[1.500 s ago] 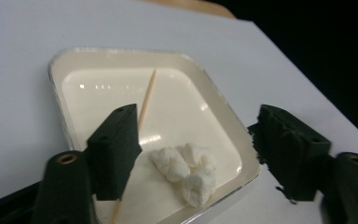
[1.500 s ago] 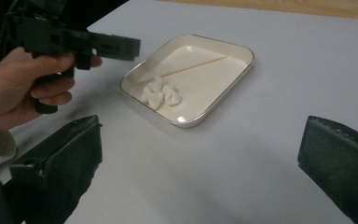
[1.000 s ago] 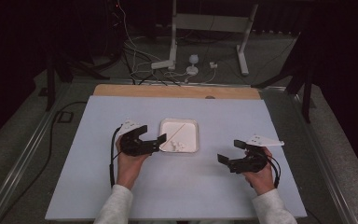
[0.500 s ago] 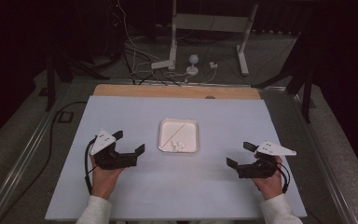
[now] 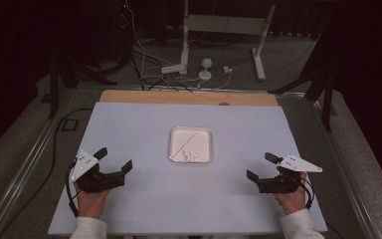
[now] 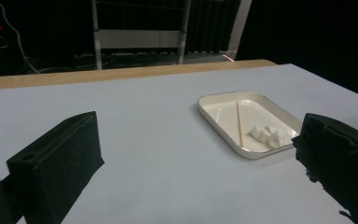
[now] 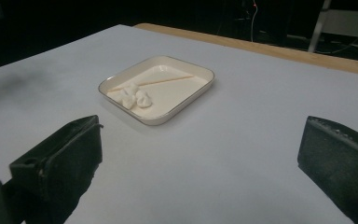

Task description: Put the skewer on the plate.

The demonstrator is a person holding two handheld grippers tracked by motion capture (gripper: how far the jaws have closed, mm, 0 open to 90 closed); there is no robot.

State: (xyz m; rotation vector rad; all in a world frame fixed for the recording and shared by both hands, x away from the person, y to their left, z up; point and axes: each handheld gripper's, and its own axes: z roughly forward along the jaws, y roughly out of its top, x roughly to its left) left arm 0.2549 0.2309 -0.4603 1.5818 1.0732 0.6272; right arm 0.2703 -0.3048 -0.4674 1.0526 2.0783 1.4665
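Left gripper (image 5: 114, 159) and right gripper (image 5: 262, 167) both spread, empty, flanking tray (image 5: 206, 130) holding stick (image 5: 185, 142) and white lumps (image 5: 192, 155), possibly cotton.

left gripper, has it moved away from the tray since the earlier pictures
Yes. The left gripper was close beside the tray and has pulled back toward the table's near left corner, its jaws open and empty.

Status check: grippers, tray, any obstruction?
Left gripper and right gripper open, empty. Tray mid-table holds stick and white lumps. Nothing in the way.
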